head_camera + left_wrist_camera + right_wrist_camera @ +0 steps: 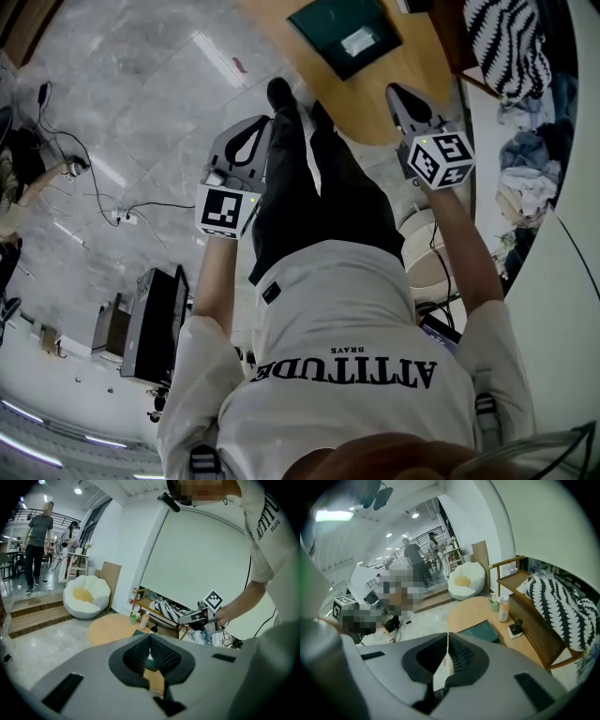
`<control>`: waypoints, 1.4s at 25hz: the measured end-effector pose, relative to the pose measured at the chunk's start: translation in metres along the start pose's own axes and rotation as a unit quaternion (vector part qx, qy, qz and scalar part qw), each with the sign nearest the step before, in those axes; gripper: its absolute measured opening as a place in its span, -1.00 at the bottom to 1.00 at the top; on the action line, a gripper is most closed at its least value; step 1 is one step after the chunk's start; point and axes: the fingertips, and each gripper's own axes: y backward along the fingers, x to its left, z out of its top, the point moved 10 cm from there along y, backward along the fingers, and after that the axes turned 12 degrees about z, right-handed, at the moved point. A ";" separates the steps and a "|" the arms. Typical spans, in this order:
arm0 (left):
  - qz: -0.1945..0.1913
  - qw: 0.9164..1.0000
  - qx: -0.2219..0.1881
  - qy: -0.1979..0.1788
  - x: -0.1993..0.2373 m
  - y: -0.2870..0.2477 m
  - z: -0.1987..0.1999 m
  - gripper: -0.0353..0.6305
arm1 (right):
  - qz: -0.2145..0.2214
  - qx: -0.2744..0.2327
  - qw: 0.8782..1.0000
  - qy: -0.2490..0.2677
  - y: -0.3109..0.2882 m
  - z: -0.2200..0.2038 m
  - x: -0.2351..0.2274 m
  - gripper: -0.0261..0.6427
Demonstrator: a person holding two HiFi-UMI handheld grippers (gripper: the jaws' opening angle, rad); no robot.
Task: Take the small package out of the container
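The left tool point(251, 139) and right tool point(403, 98), mid-frame, both have their jaws closed together, empty. At the top, a dark green box point(345, 33) lies on the round wooden counter point(412, 52).

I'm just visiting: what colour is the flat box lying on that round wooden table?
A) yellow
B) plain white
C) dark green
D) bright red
C: in the right gripper view, the flat box on the round wooden table is clearly dark green.
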 end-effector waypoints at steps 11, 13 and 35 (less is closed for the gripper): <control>0.014 1.000 0.011 0.018 0.027 -0.078 -0.046 -0.82 | -0.040 0.007 0.993 -0.115 -0.082 -0.061 -0.093 -0.85; 0.012 1.000 0.014 0.020 0.028 -0.088 -0.056 -0.82 | -0.047 0.007 0.989 -0.141 -0.096 -0.074 -0.108 -0.85; 0.008 0.998 0.056 0.042 0.041 -0.153 -0.133 -0.82 | -0.134 0.113 0.954 -0.243 -0.227 -0.152 -0.218 -0.41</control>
